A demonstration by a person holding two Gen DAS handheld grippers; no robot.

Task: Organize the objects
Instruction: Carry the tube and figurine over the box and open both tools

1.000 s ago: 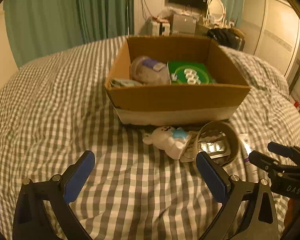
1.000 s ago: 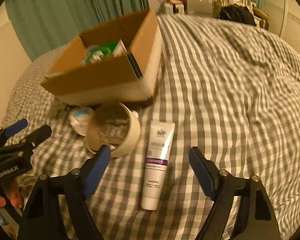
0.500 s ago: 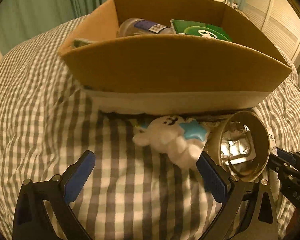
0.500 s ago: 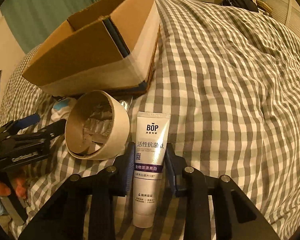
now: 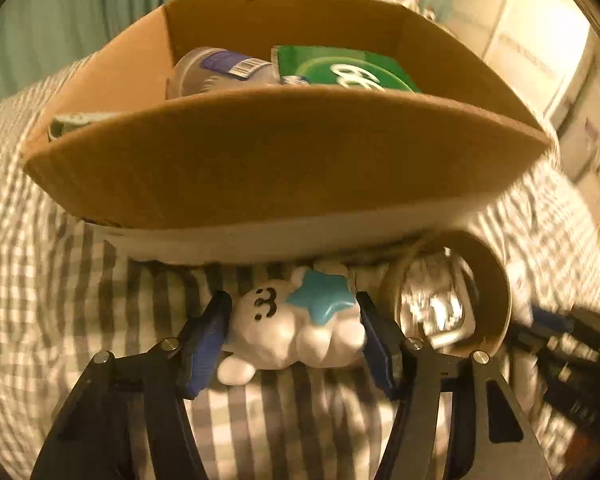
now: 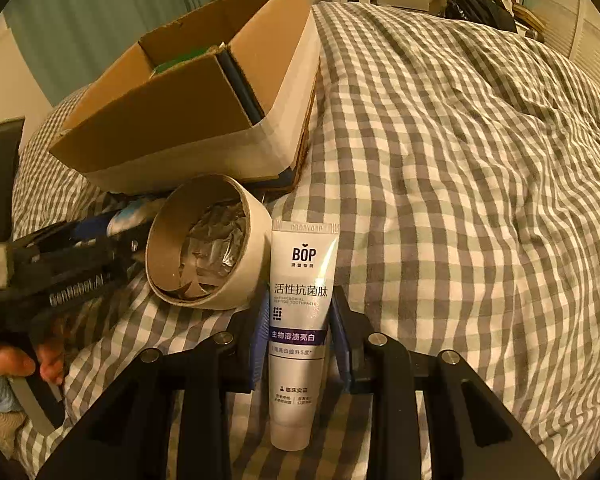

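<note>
Both tools have closed in the last second. The left tool (image 5: 294, 330), which was spread wide above the checked bed (image 6: 460, 200), now has its blue pads (image 5: 206, 344) pressed against either side of the white plush toy (image 5: 296, 330); the camera has dropped close in front of the cardboard box (image 5: 280, 160). The right tool (image 6: 298, 332), spread a second ago, pinches the toothpaste tube (image 6: 298, 320) about its middle and has held it so for the last half second. So both pickups look made, and the lift into the box is probably next.

The toy is a soft white animal with a small drawn face and a blue star on its body, lying on the bed just before the box's near wall. The tube is white with a purple band, flat on the bed, crimped end toward the box, beside a roll of tape (image 6: 208, 244) with foil blister packs inside. The box already holds a green packet (image 5: 344, 70) and a clear bottle (image 5: 216, 74).
</note>
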